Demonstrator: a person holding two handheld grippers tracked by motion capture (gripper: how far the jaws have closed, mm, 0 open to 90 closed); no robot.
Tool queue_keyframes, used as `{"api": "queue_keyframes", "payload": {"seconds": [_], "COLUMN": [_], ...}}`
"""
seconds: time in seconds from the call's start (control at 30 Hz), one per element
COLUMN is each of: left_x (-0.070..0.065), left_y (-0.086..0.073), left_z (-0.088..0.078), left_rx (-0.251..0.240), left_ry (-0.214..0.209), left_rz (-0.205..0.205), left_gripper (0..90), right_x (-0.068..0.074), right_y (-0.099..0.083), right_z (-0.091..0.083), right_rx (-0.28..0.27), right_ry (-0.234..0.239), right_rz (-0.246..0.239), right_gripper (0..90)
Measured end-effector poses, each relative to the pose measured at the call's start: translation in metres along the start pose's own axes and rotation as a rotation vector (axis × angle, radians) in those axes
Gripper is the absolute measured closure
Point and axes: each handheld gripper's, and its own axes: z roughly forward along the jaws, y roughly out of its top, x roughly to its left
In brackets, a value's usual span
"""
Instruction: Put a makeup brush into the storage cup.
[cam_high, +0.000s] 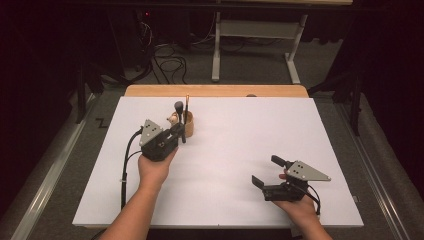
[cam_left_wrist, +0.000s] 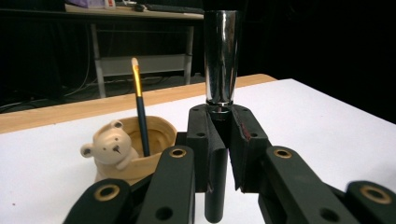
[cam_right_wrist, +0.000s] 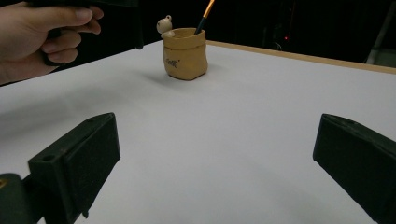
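The left tool hides the lower shaft of its clamped brush.

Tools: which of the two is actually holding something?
The left tool, beside the bear pot, is clamped on a black pen with a shiny metal cap. The right tool gapes open over bare table.

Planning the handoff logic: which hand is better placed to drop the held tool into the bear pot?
Left. The left gripper already grips the tool upright beside the bear pot; the right gripper sits open, far off.
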Motion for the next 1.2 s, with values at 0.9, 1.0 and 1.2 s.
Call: {"api": "queue_keyframes", "payload": {"seconds": [0.9, 1.0, 1.2], "left_x": [0.022, 0.023, 0.027], "left_y": [0.024, 0.023, 0.020], "left_z": [0.040, 0.044, 0.048], "left_rx": [-0.010, -0.013, -0.009], "left_ry": [0.065, 0.073, 0.091], "left_rz": [0.000, -0.004, -0.017], "left_gripper": [79.3, 79.3, 79.3], "right_x": [0.003, 0.003, 0.004], "right_y": [0.000, -0.001, -0.002], "right_z": [0.003, 0.004, 0.005], "right_rx": [0.019, 0.025, 0.032], "right_ry": [0.013, 0.016, 0.017], "right_rz": [-0.008, -0.014, -0.007], "right_gripper": [1.4, 1.7, 2.1]}}
